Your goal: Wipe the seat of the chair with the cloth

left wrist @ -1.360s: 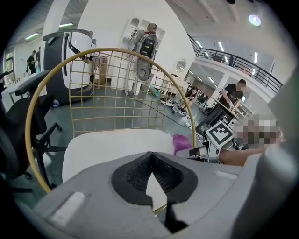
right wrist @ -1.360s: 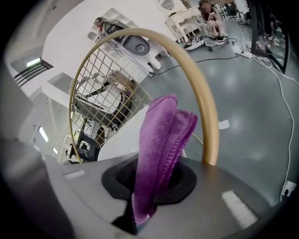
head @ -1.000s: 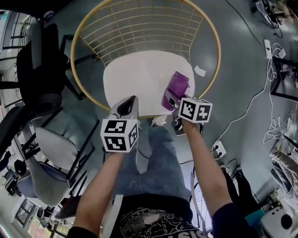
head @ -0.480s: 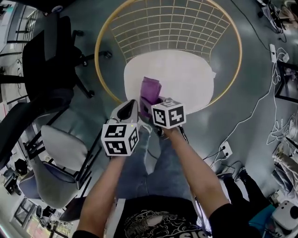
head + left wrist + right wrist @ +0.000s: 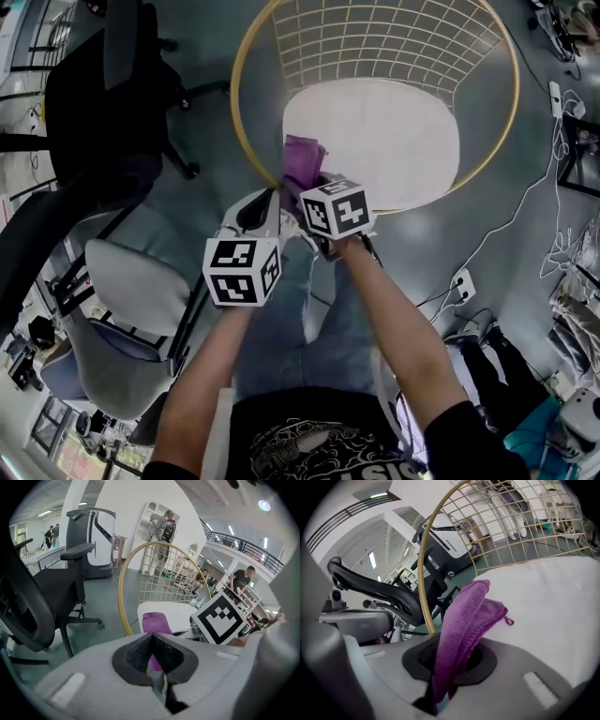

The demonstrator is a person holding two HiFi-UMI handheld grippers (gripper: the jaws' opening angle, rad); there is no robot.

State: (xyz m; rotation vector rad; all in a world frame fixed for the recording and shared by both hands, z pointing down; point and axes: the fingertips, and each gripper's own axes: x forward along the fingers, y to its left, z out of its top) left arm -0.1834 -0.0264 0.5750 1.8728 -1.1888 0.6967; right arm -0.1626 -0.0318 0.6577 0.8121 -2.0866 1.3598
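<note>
A round gold wire chair (image 5: 246,112) with a white seat (image 5: 384,141) stands ahead of me. My right gripper (image 5: 314,183) is shut on a purple cloth (image 5: 302,161) at the seat's near left edge; the cloth (image 5: 461,625) sticks up from between its jaws over the white seat (image 5: 553,606). Just left of the right gripper, my left gripper (image 5: 267,208) is shut and holds nothing, short of the gold rim (image 5: 123,597). In the left gripper view the cloth (image 5: 155,623) shows past its jaws.
A black office chair (image 5: 103,112) stands to the left, with a grey chair (image 5: 122,309) nearer me. Cables and a power strip (image 5: 461,281) lie on the floor at the right. People stand by shelves far behind the wire chair (image 5: 161,531).
The right gripper has dragged the cloth from the seat's right side across to its near left edge. The left gripper has barely moved.
</note>
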